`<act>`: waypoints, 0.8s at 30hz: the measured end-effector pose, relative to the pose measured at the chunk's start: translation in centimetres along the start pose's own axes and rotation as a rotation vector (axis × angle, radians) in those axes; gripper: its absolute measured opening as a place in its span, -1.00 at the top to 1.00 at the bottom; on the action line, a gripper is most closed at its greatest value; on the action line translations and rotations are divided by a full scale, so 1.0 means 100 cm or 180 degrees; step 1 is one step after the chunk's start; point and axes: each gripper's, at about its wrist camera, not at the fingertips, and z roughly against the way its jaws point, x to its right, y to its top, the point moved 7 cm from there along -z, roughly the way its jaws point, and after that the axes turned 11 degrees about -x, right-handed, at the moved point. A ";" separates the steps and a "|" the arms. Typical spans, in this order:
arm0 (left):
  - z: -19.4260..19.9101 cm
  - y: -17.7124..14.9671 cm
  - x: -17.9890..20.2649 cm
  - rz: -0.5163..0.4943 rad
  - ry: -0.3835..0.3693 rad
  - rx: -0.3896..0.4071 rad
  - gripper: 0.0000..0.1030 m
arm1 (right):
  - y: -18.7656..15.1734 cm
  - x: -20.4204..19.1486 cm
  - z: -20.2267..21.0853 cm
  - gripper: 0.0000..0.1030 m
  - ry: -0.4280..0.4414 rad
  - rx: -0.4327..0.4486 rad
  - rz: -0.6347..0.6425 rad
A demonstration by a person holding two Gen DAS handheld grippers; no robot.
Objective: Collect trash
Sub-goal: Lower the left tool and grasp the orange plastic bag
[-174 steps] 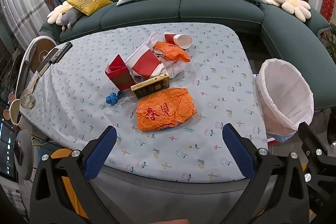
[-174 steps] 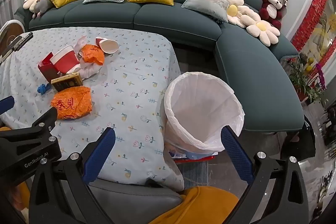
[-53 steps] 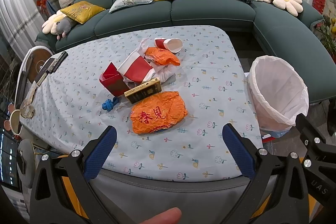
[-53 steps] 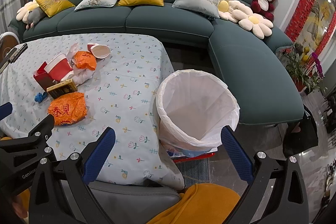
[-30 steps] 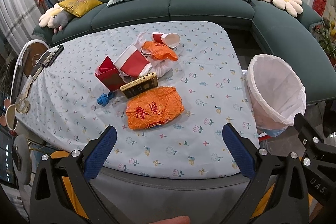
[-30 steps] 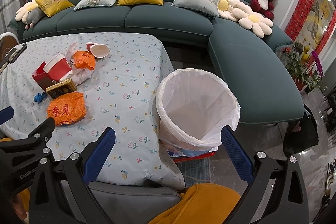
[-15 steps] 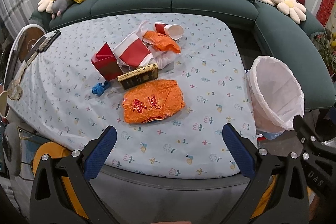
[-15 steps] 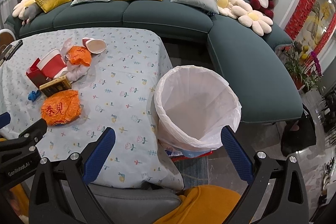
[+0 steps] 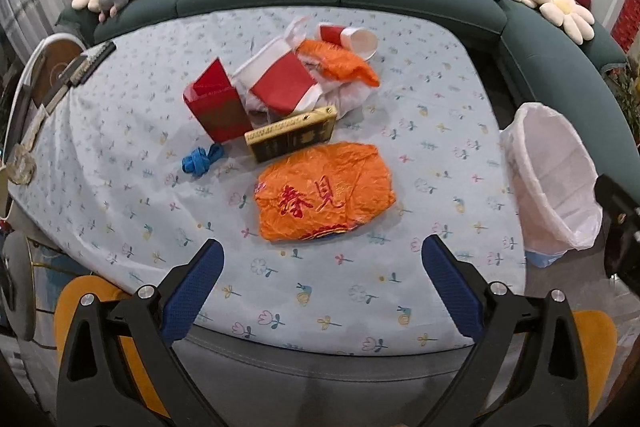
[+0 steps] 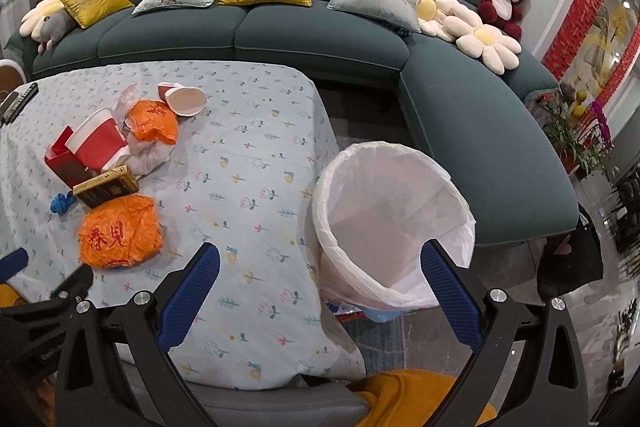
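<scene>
Trash lies on the flowered tablecloth (image 9: 360,279). Nearest is a flat orange bag (image 9: 324,197) (image 10: 120,231) with red characters. Behind it lie a dark gold-edged box (image 9: 292,139), a red carton (image 9: 216,107), a red and white wrapper (image 9: 286,85), a second orange bag (image 9: 340,61), a tipped paper cup (image 9: 352,37) and a blue knot (image 9: 200,159). My left gripper (image 9: 320,271) hangs open just short of the flat orange bag, holding nothing. Over the table's right edge my right gripper (image 10: 320,275) stands open and bare, in front of the white-lined bin (image 10: 392,223).
The bin (image 9: 548,179) stands on the floor off the table's right side. A teal corner sofa (image 10: 280,31) with cushions and plush toys wraps the far side. Remotes (image 9: 86,65) lie at the table's far left. An orange cloth (image 10: 408,399) shows at the bottom.
The left gripper has moved forward and lower toward the flat orange bag. The right gripper has drifted slightly nearer the bin. Both stay open, and the trash has not moved.
</scene>
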 end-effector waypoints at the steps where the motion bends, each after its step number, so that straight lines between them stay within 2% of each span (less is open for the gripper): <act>1: -0.002 0.001 -0.002 -0.0009 0.0019 0.0005 -0.84 | 0.002 -0.002 -0.001 -0.87 0.0007 0.0002 0.0005; 8: -0.027 0.007 -0.024 -0.0058 0.0209 0.0019 -0.84 | 0.010 -0.021 -0.018 -0.87 0.0001 -0.0092 0.0029; 15: -0.064 0.018 -0.046 0.0047 0.0154 -0.0120 -0.84 | 0.013 -0.035 -0.040 -0.87 0.0054 -0.0231 -0.0034; 24: -0.103 0.034 -0.040 0.0234 -0.0241 -0.0373 -0.83 | 0.027 -0.055 -0.062 -0.87 0.0066 -0.0332 0.0007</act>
